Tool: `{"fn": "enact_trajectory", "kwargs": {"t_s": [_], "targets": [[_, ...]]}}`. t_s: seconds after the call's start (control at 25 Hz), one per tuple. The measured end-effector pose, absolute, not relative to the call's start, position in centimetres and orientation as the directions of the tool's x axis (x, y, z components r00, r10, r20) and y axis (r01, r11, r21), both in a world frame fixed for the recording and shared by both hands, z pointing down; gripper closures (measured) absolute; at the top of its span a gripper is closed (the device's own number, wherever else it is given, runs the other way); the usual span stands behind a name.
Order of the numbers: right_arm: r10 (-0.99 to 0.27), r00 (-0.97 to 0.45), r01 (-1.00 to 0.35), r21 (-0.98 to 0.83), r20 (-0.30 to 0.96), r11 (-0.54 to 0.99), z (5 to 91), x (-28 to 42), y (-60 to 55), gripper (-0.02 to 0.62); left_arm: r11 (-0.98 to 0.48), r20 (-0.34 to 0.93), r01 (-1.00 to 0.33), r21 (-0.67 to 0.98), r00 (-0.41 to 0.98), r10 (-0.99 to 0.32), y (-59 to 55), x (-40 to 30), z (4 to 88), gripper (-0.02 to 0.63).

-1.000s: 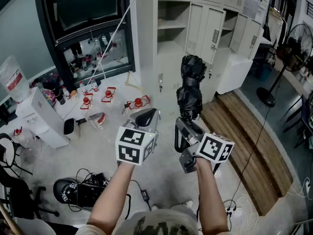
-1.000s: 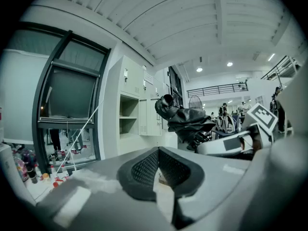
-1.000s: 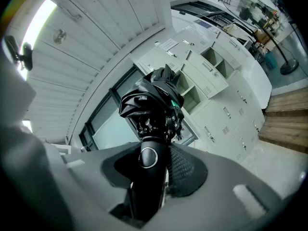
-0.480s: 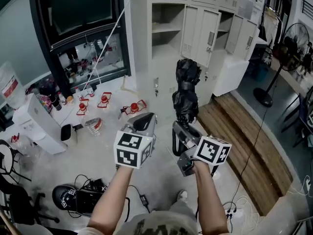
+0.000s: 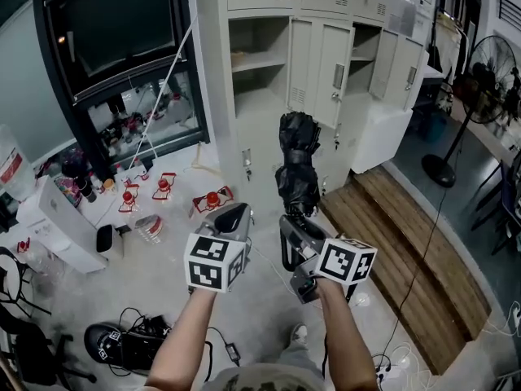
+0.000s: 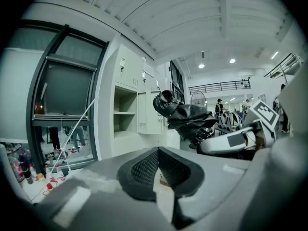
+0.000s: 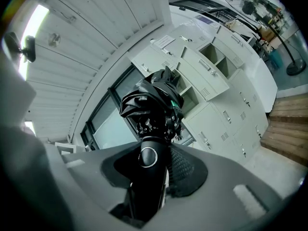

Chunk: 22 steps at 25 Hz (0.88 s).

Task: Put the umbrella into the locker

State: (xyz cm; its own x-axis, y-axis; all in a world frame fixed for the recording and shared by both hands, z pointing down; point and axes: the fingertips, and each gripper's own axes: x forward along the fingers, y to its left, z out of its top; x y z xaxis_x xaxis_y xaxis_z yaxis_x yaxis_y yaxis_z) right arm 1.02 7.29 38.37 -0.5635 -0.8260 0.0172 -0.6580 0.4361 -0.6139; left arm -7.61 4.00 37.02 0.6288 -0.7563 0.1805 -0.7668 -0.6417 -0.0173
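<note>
Both grippers have come nearer the lockers [image 5: 326, 63] at the far side. The right gripper [image 5: 291, 233] is clamped on the handle of the folded black umbrella [image 5: 297, 165], which stands upright in front of them. The left gripper [image 5: 231, 218], jaws together, holds nothing.

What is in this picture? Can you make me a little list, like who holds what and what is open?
right gripper: shut on the handle of the black folded umbrella, held upright
left gripper: shut, nothing in it
locker: one compartment open, with a shelf inside and its door swung aside
umbrella in locker: not yet, it is out in front of it
</note>
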Motion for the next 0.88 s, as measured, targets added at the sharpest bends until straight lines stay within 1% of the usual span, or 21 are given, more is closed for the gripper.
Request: {"fn": "enact_trajectory", "kwargs": {"t_s": [0.48, 0.88], "targets": [[-0.766, -0.641, -0.623, -0.614, 0.045, 0.485, 38.2, 8.9, -2.0, 0.460, -0.568, 0.201, -0.822, -0.034, 0.551, -0.810, -4.9, 0.0, 36.0, 0.601], [-0.713, -0.699, -0.580, -0.627, 0.056, 0.520, 38.7, 12.0, -7.6, 0.460, -0.499, 0.232, -0.864, -0.060, 0.475, -0.849, -9.5, 2.4, 36.3, 0.601]]}}
